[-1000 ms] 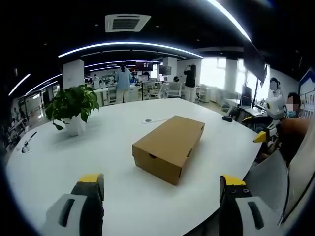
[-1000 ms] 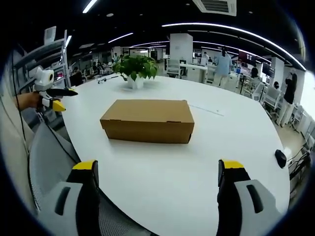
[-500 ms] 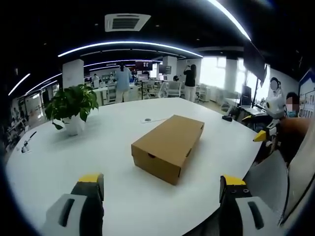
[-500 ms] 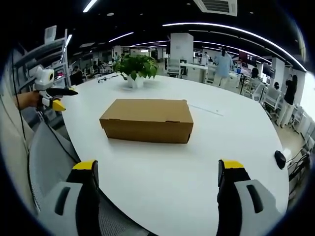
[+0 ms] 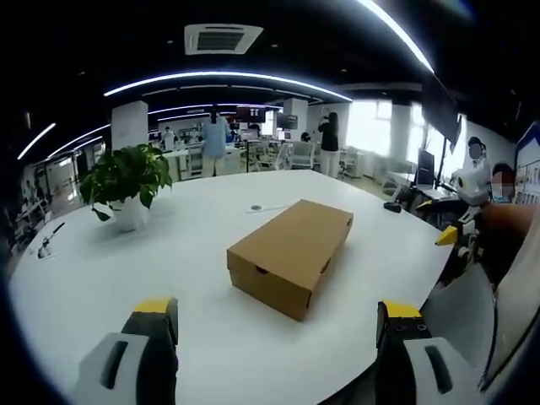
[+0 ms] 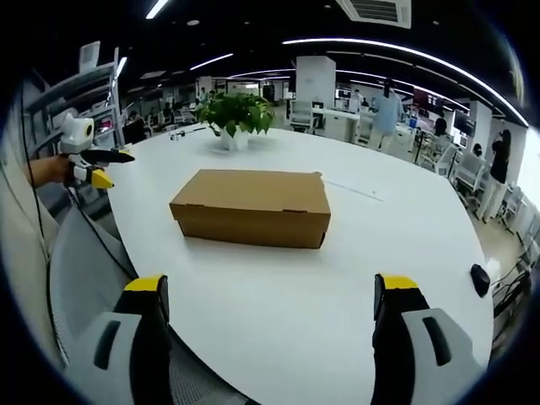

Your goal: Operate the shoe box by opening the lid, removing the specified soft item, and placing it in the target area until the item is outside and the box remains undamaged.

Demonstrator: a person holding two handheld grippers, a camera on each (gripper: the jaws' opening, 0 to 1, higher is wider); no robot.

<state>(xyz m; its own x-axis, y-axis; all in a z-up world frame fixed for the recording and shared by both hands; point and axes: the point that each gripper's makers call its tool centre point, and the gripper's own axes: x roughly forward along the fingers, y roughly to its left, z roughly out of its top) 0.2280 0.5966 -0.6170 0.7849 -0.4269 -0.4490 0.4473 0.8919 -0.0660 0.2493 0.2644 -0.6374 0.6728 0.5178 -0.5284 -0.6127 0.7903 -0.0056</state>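
While both claws hang over the near edge of the white table (image 5: pixel 101 270), the shoe box (image 5: pixel 291 253) lies closed at the table's middle, its lid seated flat on the base.

Item 1, shoe box: plain brown cardboard, long and low, resting flat on the table. In the left gripper view it lies ahead of the left gripper (image 5: pixel 277 333), well apart from the jaws and centred between their lines, one short end turned toward the camera. In the right gripper view the box (image 6: pixel 251 207) presents a long side to the right gripper (image 6: pixel 270 329), again well beyond the jaw tips and between them.

Item 2, left gripper: grey jaws with yellow tips, spread wide, nothing between them, touching neither box nor lid.

Item 3, right gripper: same build, jaws spread wide and empty, clear of the box.

Item 4, potted plant (image 5: pixel 125 181): green leaves in a white pot, standing on the table beyond the box and well apart from it; in the right gripper view it (image 6: pixel 235 118) stands behind the box's far side.

Item 5, small dark object (image 6: pixel 480 279): lying on the table near its edge, well to the side of the box; what it is cannot be told.

Item 6, chair (image 6: pixel 84 278): grey mesh back, just beside the table edge nearest the right gripper.
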